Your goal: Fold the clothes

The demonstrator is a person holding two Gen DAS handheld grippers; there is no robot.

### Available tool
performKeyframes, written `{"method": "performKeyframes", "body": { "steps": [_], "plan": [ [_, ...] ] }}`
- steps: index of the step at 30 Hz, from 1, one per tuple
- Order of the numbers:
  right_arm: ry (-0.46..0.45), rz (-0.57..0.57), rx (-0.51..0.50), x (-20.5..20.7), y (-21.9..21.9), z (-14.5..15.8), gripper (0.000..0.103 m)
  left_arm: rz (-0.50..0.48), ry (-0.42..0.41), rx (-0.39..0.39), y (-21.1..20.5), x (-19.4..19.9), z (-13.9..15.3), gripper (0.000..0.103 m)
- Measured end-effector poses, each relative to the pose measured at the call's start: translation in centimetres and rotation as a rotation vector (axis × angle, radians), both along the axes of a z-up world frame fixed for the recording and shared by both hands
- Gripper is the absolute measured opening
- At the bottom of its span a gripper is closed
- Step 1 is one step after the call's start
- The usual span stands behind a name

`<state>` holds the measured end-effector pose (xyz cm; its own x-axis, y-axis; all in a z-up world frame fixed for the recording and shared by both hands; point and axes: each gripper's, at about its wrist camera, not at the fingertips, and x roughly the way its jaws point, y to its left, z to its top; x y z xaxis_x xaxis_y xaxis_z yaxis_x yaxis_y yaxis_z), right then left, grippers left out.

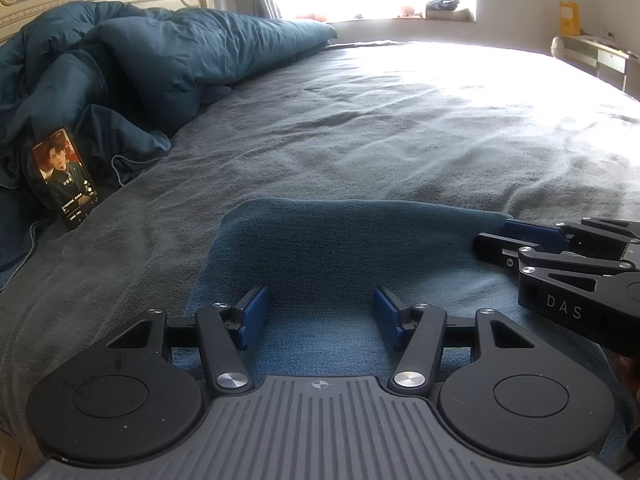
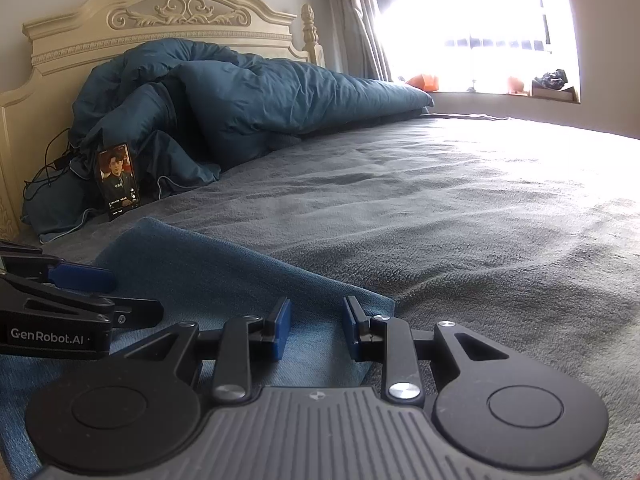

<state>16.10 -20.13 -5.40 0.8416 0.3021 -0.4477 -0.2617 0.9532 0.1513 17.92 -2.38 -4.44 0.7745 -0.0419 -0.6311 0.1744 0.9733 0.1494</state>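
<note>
**Both tools spread above blue denim on the bed**

A blue denim garment [image 1: 340,256] lies flat on the grey bedsheet [image 1: 360,128], filling the lower centre of the left wrist view and the lower left of the right wrist view. Its far edge runs as a straight fold line, with one corner near the lower middle of the right wrist frame.

The left tool [image 1: 320,316] sits over the cloth with its blue pads [image 1: 256,312] set wide apart, nothing between them. The right tool [image 2: 316,328] is over the garment's corner, its pads parted to a narrower gap that also holds nothing. In the left wrist view the right tool enters from the right edge, low over the denim; whether it touches the cloth cannot be told.

At the left of both frames a phone [image 2: 119,180] with a lit screen leans upright against a rumpled teal duvet [image 2: 240,96], heaped before a carved cream headboard [image 2: 160,24]. A bright window [image 2: 472,20] fills the upper right.
</note>
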Motion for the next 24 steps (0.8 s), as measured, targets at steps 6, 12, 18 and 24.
{"method": "performKeyframes", "body": {
  "steps": [6,12,18,24],
  "plan": [
    [-0.003,0.001,0.003,-0.1,-0.1,-0.1,0.030,0.001,-0.015,-0.009,0.1,-0.2,-0.2,0.058],
    [-0.003,0.007,0.007,-0.1,-0.2,-0.1,0.032,0.014,-0.031,-0.024,0.3,-0.4,-0.3,0.059],
    [-0.010,0.008,-0.004,-0.2,0.0,0.0,0.034,0.016,-0.033,-0.048,0.7,-0.4,-0.2,0.060],
    [0.045,0.031,0.110,-0.6,-1.6,1.4,0.055,0.001,-0.047,-0.173,2.5,-1.6,0.7,0.065]
  ]
}}
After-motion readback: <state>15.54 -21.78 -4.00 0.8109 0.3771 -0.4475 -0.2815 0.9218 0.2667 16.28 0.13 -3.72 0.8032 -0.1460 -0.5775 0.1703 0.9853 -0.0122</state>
